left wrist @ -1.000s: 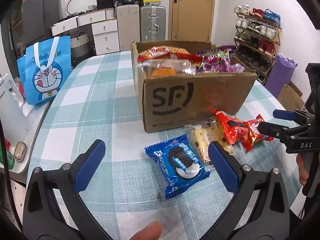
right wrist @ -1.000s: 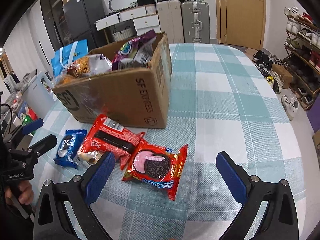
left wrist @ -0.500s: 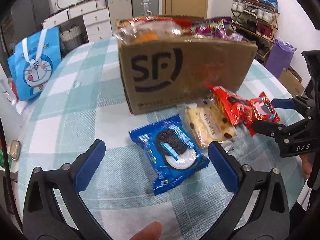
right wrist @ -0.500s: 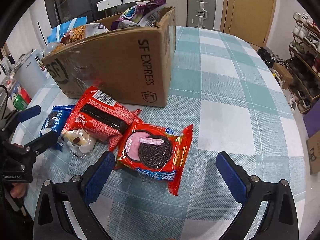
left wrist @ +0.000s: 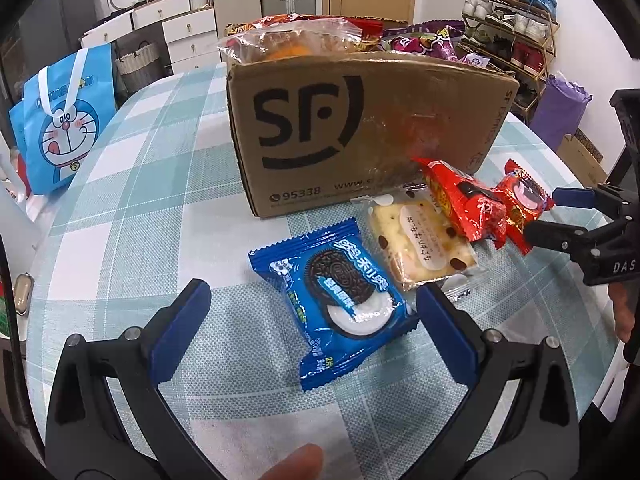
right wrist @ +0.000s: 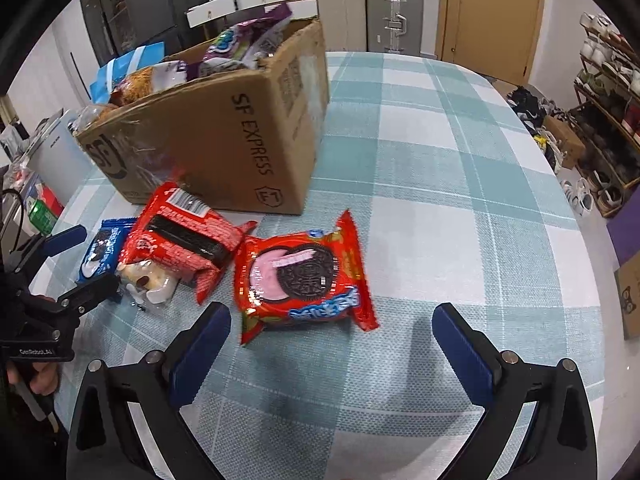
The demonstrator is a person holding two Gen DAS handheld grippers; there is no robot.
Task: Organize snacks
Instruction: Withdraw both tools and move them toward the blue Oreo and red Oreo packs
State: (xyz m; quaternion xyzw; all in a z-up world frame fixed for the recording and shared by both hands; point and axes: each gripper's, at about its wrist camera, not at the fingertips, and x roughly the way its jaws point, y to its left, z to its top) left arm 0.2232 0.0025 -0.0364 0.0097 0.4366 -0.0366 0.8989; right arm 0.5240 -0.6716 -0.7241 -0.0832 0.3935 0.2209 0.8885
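Left gripper (left wrist: 312, 314) fingers spread wide, nothing held; the blue Oreo packet (left wrist: 334, 294) lies flat on the checked tablecloth (left wrist: 132, 208) between the pads, its right corner just beside the right pad. Right gripper (right wrist: 332, 340) fingers likewise spread wide and empty, with the red Oreo packet (right wrist: 302, 274) flat on the cloth just ahead of the left pad. Beside the blue packet lies a clear-wrapped cracker packet (left wrist: 420, 240), its far corner under a red snack bag (right wrist: 180, 240). That bag rests against the cardboard box (left wrist: 360, 132). The box stands upright behind all four packets, open-topped and filled with assorted snack bags. A blue cartoon bag (left wrist: 64, 120) stands at the table's far left edge.
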